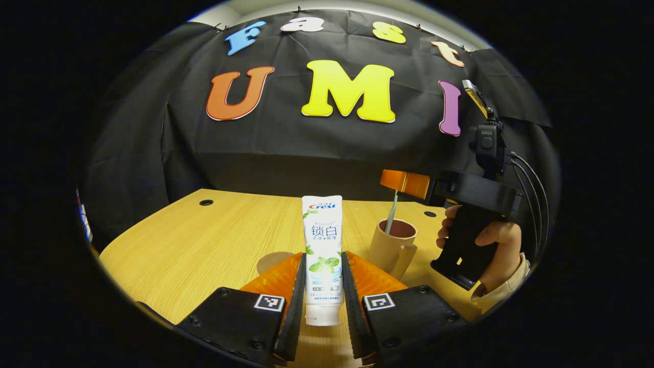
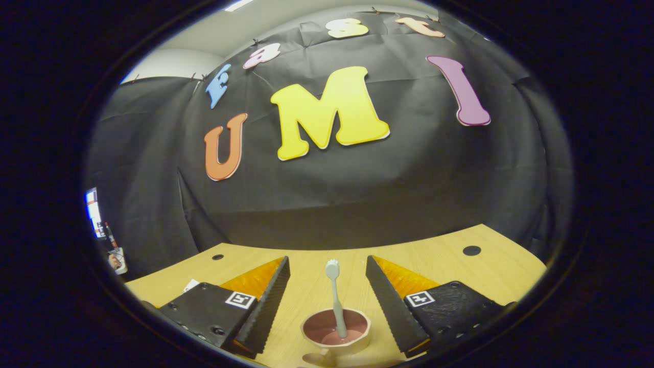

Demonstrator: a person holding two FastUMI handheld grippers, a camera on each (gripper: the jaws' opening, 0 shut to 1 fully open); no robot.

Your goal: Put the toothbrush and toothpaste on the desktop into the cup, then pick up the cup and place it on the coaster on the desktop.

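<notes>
Left gripper [image 1: 323, 266] is clenching the toothpaste [image 1: 323, 255] upright. Right gripper [image 2: 327, 276] is hovering released above the cup [image 2: 335, 332], which is holding the toothbrush [image 2: 335, 296].

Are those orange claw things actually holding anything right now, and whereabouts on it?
The left tool clamps the toothpaste tube by its lower half, just above the cap. The right tool is open, holding nothing; the toothbrush stands in the cup.

We see a pale wooden table [image 1: 194, 240] with round holes [image 2: 471, 250]. Behind it, we note black cloth [image 2: 357, 174].
</notes>
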